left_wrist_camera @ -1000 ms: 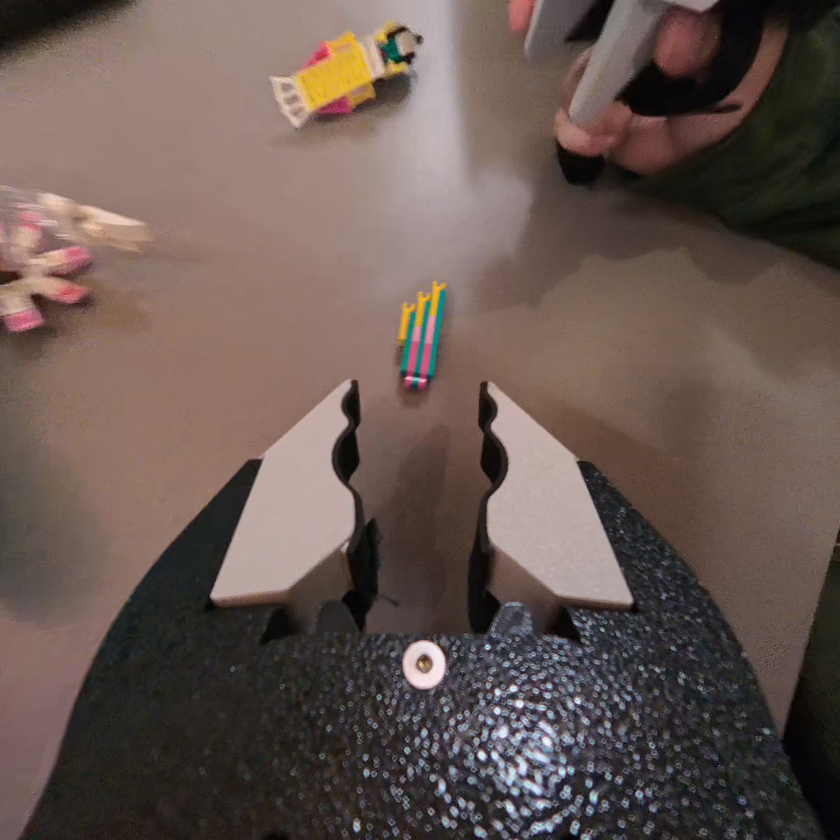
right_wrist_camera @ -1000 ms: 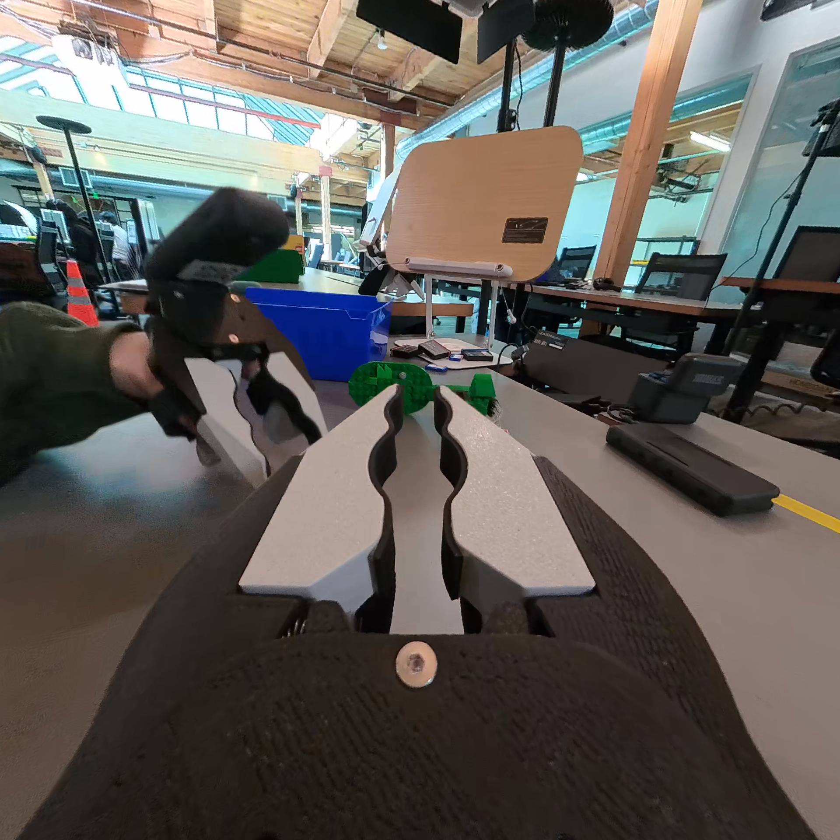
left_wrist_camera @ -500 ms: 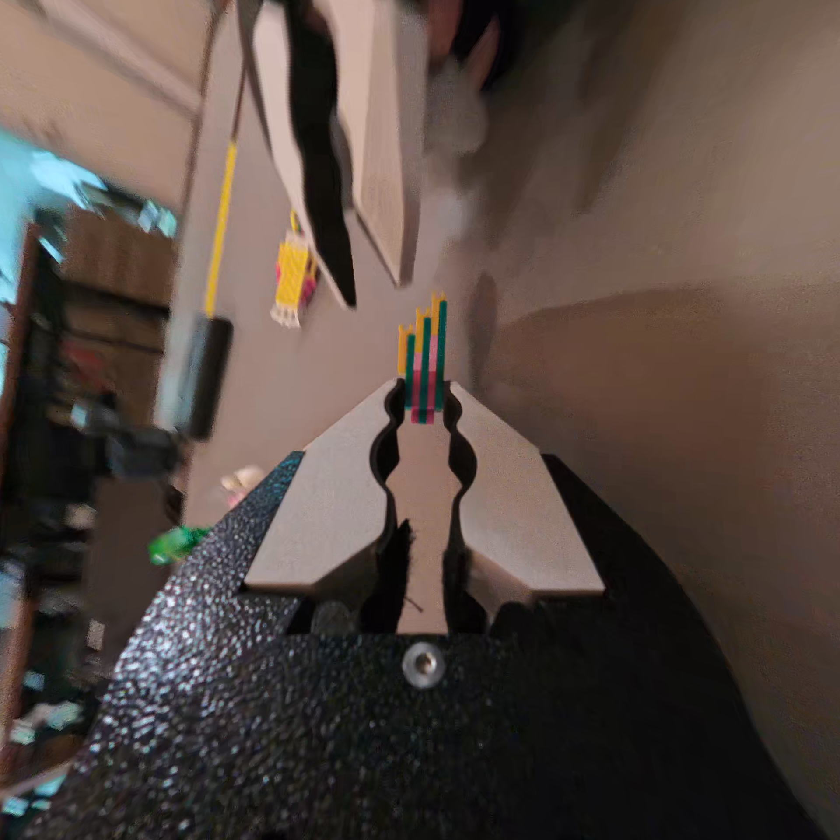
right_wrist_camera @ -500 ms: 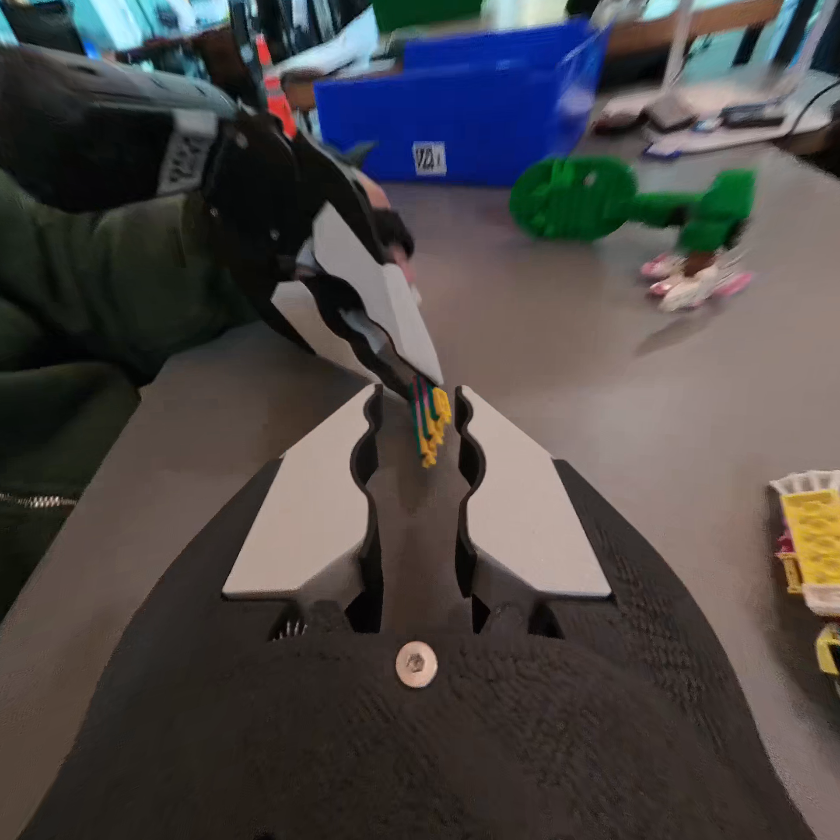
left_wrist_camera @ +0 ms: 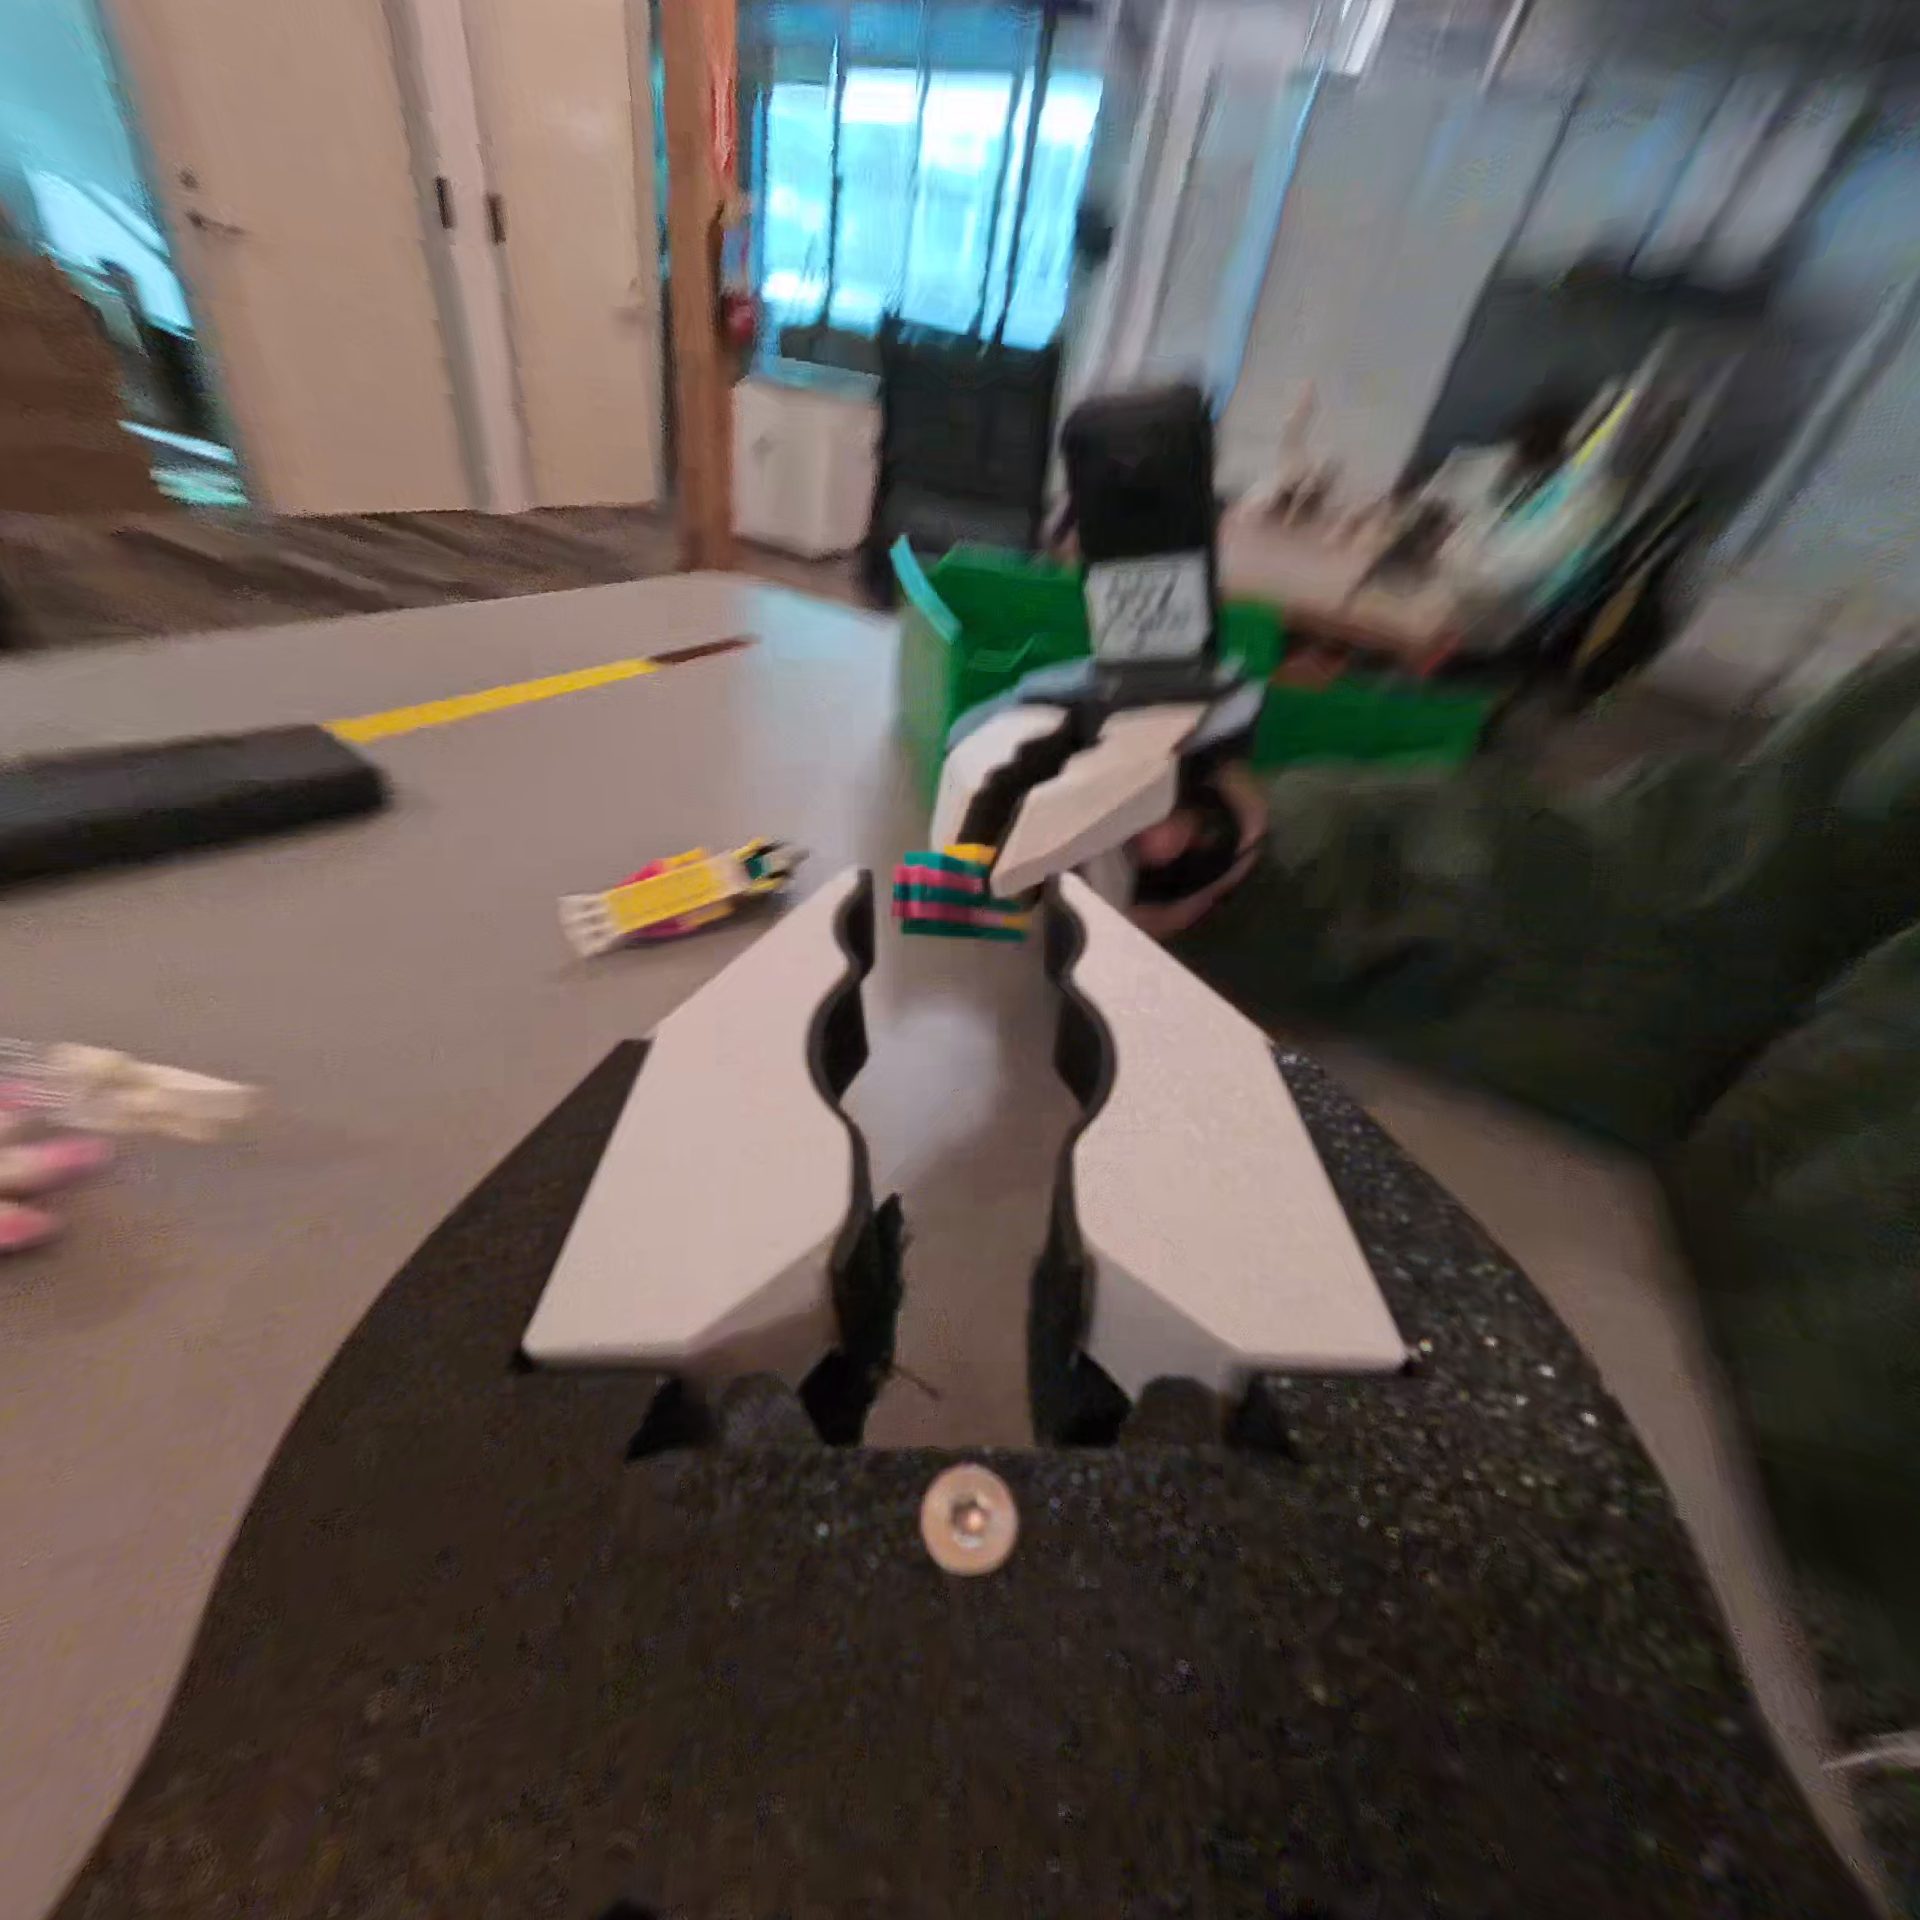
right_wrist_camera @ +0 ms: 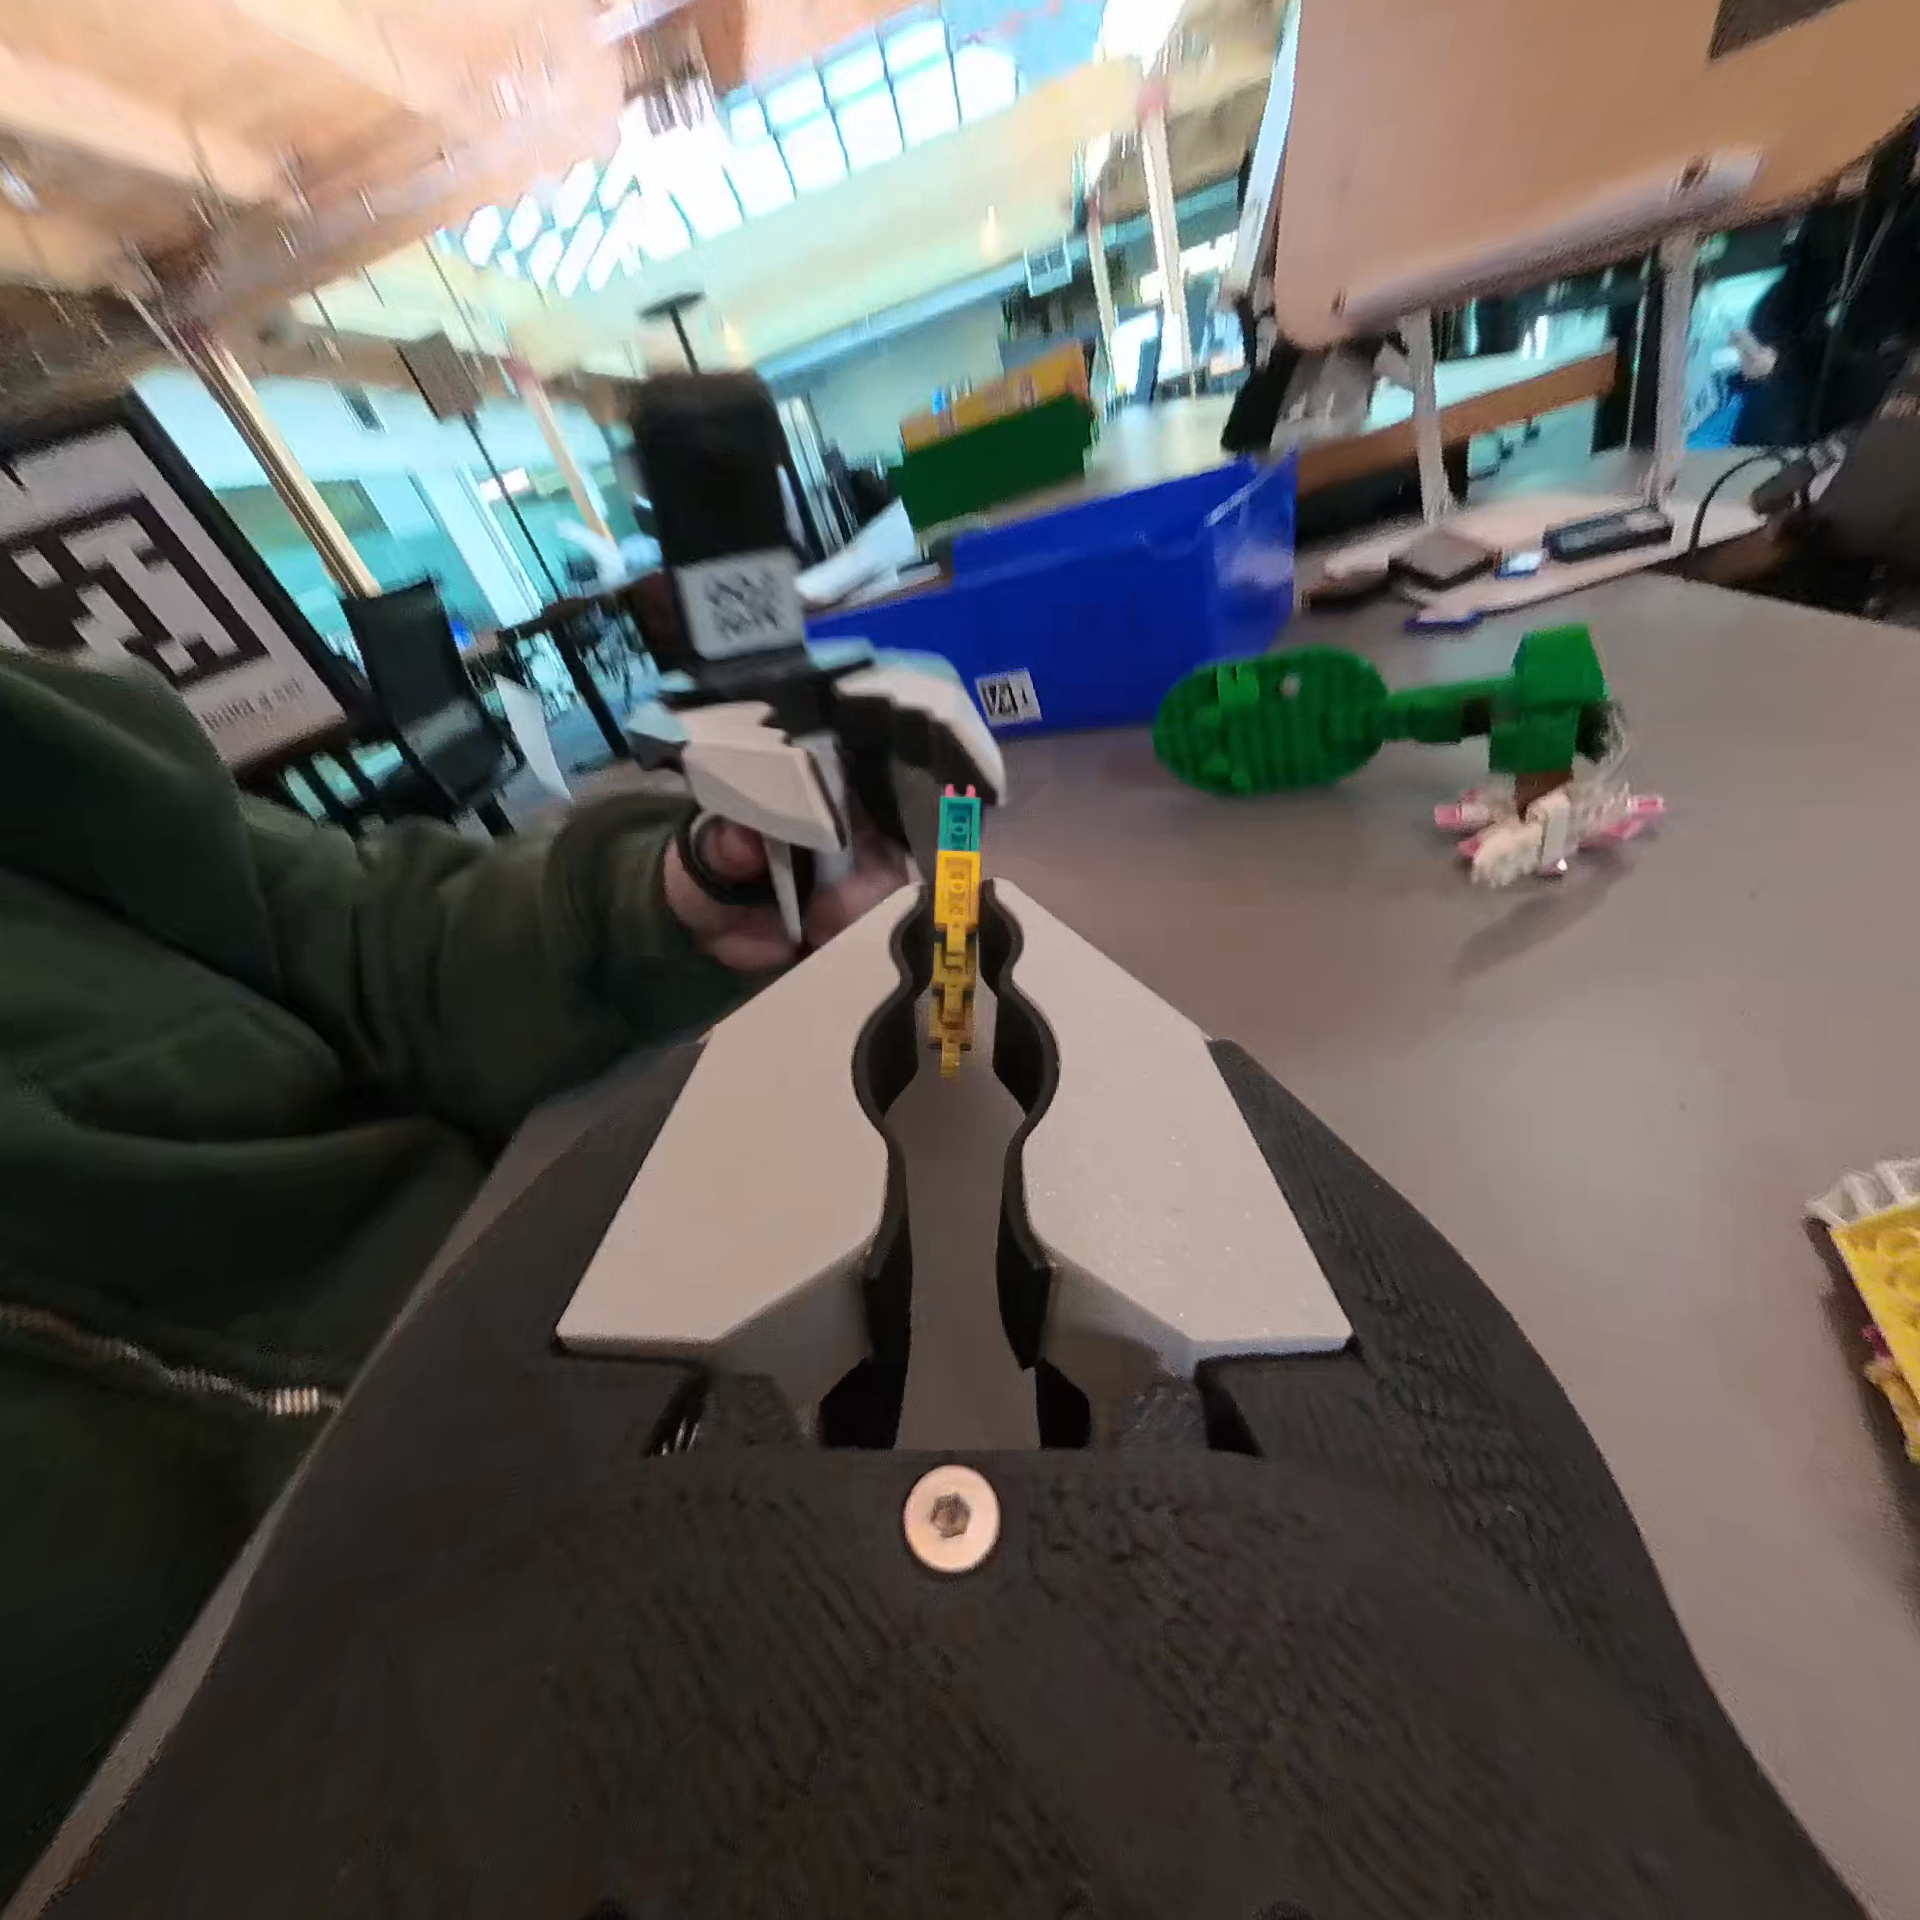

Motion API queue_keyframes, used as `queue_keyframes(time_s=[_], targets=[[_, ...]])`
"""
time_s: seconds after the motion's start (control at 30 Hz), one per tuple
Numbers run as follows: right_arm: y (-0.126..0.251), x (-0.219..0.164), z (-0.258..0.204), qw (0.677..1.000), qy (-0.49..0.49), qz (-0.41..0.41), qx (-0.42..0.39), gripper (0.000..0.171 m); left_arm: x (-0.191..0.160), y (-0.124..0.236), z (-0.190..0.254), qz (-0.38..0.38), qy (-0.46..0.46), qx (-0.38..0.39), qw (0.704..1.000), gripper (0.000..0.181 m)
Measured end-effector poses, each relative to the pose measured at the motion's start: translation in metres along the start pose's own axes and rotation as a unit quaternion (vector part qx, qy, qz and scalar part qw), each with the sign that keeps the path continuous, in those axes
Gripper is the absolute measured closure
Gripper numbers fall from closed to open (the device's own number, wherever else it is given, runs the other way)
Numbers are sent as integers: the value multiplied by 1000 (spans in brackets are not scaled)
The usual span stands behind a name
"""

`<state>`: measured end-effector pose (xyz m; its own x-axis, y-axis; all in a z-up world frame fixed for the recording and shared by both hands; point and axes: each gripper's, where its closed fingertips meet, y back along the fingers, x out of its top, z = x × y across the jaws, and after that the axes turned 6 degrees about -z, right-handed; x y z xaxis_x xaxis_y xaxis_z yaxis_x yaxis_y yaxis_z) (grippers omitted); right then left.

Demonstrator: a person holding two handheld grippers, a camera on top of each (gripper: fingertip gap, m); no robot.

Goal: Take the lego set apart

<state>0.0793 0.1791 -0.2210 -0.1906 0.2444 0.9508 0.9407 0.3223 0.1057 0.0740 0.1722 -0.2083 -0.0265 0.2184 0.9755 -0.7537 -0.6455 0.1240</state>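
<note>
Brick stack, a thin striped bundle of yellow, teal and pink strips, is held in the air above the grey table, between the two claws. Right gripper pinches it near the tips, jaws nearly closed on the yellow part; the teal end sticks out past the tips and the yellow tail runs back into the gap. Left gripper has its jaws around the other end, stack sitting right at the tips (contact on both pads not clear through the blur, so I cannot tell if it is clamped).

Judged step: pulling one strip off the bundle. To do it well, each claw should hold a different layer, grip close to the seam, and peel by tilting rather than pulling straight, since a thin stack can slip or twist out.

Long axis: in the right wrist view it runs along the fingers, pointing away from the camera and a little upward. In the left wrist view it lies crosswise, spanning the gap.

Elsewhere: yellow piece, green piece, pink and white piece.
</note>
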Motion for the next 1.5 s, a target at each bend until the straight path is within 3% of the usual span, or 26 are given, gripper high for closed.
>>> queue_keyframes(time_s=[0.1, 0.3, 0.37, 0.47, 0.6, 0.77, 1.0, 1.27, 1.4, 1.5], targets=[[1, 14, -4, 998, -9, 58, 9, 166, 6, 0, 3, 53, 124, -82, 987, 160], [-3, 20, -15, 995, -16, 91, 31, 165, 7, -11, 18, 85, 170, -147, 971, 165], [-3, 22, -16, 994, -23, 98, 36, 165, 8, -12, 18, 95, 162, -137, 973, 168], [1, 10, -11, 998, -14, 53, 36, 154, -10, -16, 15, 12, 143, -116, 983, 175], [5, -7, -12, 998, -5, -16, 57, 166, -33, -18, 18, -71, 97, -106, 987, 175], [5, -22, -13, 996, -11, -65, 65, 159, -42, -19, 23, -103, 76, -113, 985, 175], [5, -34, -22, 990, 33, -116, 76, 166, -52, -14, 28, -143, 40, -117, 982, 175], [4, -42, -21, 986, 52, -144, 65, 166, -59, -1, 22, -176, 13, -100, 979, 175], [41, -16, 4, 996, 30, -78, 14, 166, -31, 58, -32, -78, 73, -20, 994, 176], [24, -20, -6, 995, 25, -84, 38, 166, -35, 56, -36, -74, 86, -14, 993, 175]])
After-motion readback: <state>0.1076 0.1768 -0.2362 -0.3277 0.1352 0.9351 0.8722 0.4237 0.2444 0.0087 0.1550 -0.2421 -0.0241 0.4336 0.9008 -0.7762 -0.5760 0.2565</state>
